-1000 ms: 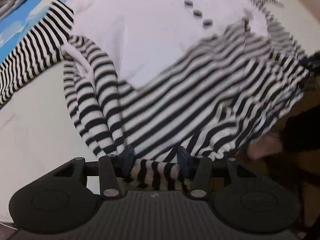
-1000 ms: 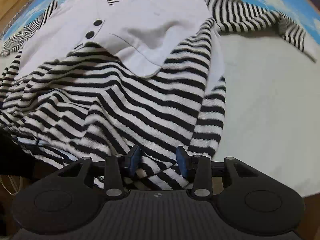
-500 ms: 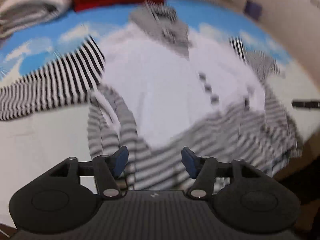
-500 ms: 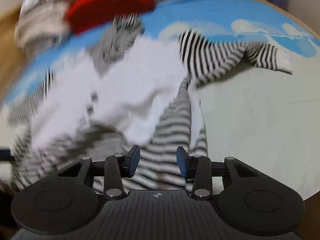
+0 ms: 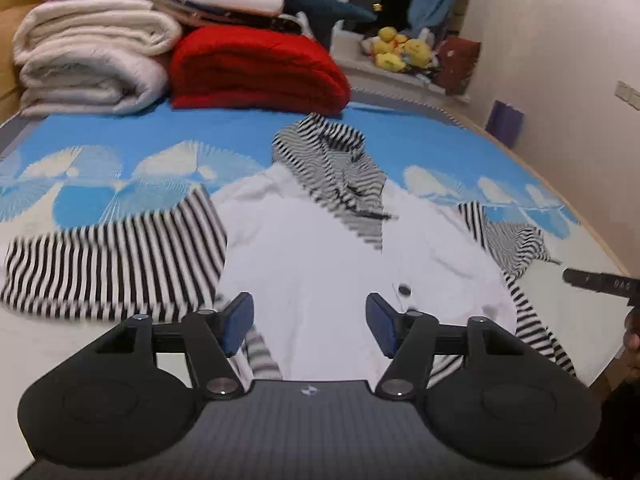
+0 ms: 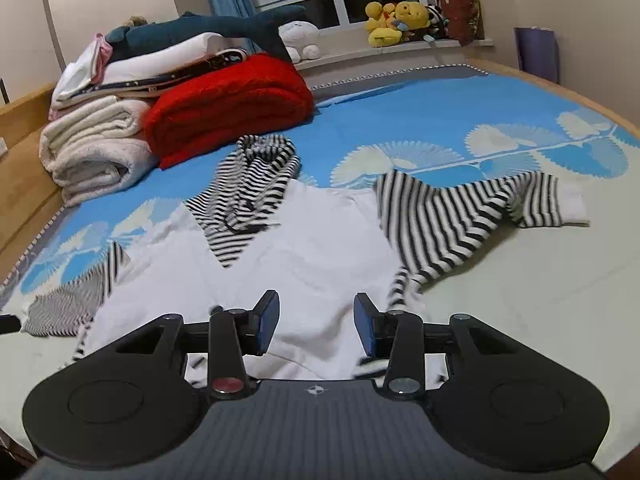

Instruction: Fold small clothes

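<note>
now both grippers, l (image 5: 310, 322) & r (image 6: 316, 322), jaws apart, empty, above striped top (image 5: 320, 264).

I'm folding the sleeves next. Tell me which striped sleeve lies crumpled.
The black-and-white striped sleeve on the right gripper's side: it lies bent and rumpled, white cuff outermost. The other striped sleeve lies flat and straight.

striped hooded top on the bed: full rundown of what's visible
The striped hooded top looks like a knit: black-and-white striped hood and sleeves, with a white front panel bearing at least one dark button. It lies face up, flat on the blue-and-white bedspread, hood toward the folded blankets. Both sleeves are spread sideways; the one seen on the right in the right wrist view is rumpled and ends in a white cuff. Nothing grips it.
</note>
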`<state>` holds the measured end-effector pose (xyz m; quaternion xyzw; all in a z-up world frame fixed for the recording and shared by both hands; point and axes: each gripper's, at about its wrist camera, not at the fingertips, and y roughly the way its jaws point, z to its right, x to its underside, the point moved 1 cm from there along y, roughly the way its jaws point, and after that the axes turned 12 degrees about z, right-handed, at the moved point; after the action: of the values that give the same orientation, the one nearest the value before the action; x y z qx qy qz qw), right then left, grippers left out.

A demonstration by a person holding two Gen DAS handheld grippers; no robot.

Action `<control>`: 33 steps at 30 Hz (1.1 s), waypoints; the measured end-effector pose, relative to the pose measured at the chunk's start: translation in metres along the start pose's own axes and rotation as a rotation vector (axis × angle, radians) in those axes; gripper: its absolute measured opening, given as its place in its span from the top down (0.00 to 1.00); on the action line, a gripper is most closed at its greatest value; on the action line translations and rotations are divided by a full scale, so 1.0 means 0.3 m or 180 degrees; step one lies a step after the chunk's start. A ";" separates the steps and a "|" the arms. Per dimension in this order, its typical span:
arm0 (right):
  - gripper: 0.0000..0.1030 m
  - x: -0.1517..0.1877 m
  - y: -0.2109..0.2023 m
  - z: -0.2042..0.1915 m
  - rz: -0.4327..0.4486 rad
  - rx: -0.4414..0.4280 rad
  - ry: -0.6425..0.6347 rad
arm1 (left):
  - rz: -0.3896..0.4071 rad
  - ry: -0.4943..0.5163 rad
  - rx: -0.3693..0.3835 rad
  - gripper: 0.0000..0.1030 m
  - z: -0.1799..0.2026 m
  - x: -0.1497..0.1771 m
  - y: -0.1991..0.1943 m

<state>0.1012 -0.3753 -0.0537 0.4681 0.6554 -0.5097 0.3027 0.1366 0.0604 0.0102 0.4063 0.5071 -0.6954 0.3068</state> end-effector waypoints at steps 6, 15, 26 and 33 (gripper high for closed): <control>0.60 -0.016 0.027 -0.061 0.0023 0.0046 0.0004 | 0.0235 0.0058 0.0061 0.69 -0.158 -0.155 0.104; 0.76 -0.121 0.022 -0.177 0.0300 0.0008 -0.0251 | 0.0083 -0.0387 0.0024 0.72 -0.487 -0.143 0.169; 0.75 -0.360 0.212 -0.292 0.0640 -0.0261 -0.0595 | -0.0298 -0.1173 -0.0659 0.71 -0.955 -0.001 0.224; 0.75 -0.348 0.386 -0.299 0.0339 -0.0242 -0.0341 | -0.0532 -0.1842 -0.1175 0.44 -1.205 0.118 0.237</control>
<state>0.2548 -0.3170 0.0197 0.4626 0.6312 -0.4919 0.3816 0.2709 0.3840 -0.1094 0.0872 0.5478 -0.7011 0.4481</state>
